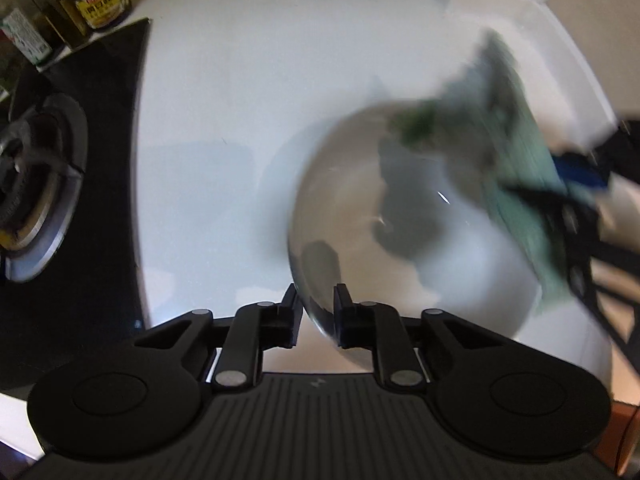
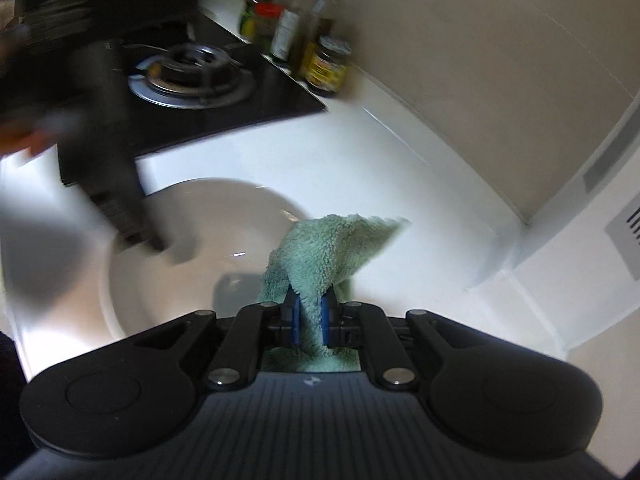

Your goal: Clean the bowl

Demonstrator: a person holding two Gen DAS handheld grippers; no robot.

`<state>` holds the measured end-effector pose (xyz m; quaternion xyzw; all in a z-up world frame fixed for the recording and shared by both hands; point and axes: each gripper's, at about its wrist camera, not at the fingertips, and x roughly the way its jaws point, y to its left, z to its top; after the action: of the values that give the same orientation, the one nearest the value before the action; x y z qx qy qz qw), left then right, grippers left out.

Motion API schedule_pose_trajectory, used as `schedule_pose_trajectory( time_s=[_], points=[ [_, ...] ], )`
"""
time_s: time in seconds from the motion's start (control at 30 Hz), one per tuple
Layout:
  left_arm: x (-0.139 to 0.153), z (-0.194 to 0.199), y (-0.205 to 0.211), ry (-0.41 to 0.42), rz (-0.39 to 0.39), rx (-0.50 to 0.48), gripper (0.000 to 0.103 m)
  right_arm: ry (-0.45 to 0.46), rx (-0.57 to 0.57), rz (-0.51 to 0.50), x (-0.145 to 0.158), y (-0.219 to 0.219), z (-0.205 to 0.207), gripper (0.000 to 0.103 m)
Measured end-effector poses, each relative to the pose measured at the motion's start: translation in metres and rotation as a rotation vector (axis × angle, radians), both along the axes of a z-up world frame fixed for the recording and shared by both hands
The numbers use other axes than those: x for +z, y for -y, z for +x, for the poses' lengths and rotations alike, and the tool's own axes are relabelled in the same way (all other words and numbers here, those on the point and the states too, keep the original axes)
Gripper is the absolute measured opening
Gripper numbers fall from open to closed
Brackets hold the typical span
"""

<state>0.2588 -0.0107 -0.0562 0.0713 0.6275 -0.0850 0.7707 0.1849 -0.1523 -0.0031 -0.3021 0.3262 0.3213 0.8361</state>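
A white bowl [image 1: 420, 240] sits on the white counter. My left gripper [image 1: 316, 304] is shut on the bowl's near rim, one finger inside and one outside. It shows blurred in the right wrist view [image 2: 156, 246] on the rim of the bowl [image 2: 192, 240]. My right gripper [image 2: 310, 304] is shut on a green fluffy cloth [image 2: 332, 248], which hangs over the bowl's right edge. In the left wrist view the cloth [image 1: 516, 168] is a blurred green shape over the bowl's far right side, with the right gripper [image 1: 560, 196] behind it.
A black gas hob with a burner [image 2: 192, 76] lies left of the bowl; it also shows in the left wrist view [image 1: 36, 184]. Several sauce bottles and jars [image 2: 304, 36] stand against the back wall. The white counter [image 1: 248, 100] meets a tiled wall [image 2: 480, 60] behind.
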Motion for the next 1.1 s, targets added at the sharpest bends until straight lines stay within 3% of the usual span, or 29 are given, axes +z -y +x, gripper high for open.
schedule_pose_trajectory(
  time_s=[0.13, 0.3, 0.43, 0.6, 0.93, 1.1],
  points=[
    [0.008, 0.029, 0.001, 0.04, 0.041, -0.049, 0.016, 0.031, -0.014, 0.118, 0.007, 0.009, -0.028, 0.007],
    [0.004, 0.035, 0.005, 0.074, 0.016, -0.075, 0.014, 0.042, -0.044, 0.299, 0.024, 0.011, -0.073, 0.007],
    [0.003, 0.022, 0.006, 0.083, 0.021, -0.087, 0.01, -0.026, -0.003, 0.376, 0.007, -0.02, -0.101, 0.007],
    [0.0, 0.005, 0.001, 0.068, -0.013, -0.107, 0.005, -0.097, -0.047, 0.31, -0.031, -0.045, -0.095, 0.007],
    [0.001, -0.052, 0.016, 0.073, -0.075, -0.16, 0.022, -0.155, -0.197, 0.227, -0.031, 0.013, -0.096, 0.007],
    [0.001, -0.059, 0.017, 0.086, -0.095, -0.117, 0.024, -0.152, -0.266, 0.182, -0.028, 0.038, -0.088, 0.007]
  ],
)
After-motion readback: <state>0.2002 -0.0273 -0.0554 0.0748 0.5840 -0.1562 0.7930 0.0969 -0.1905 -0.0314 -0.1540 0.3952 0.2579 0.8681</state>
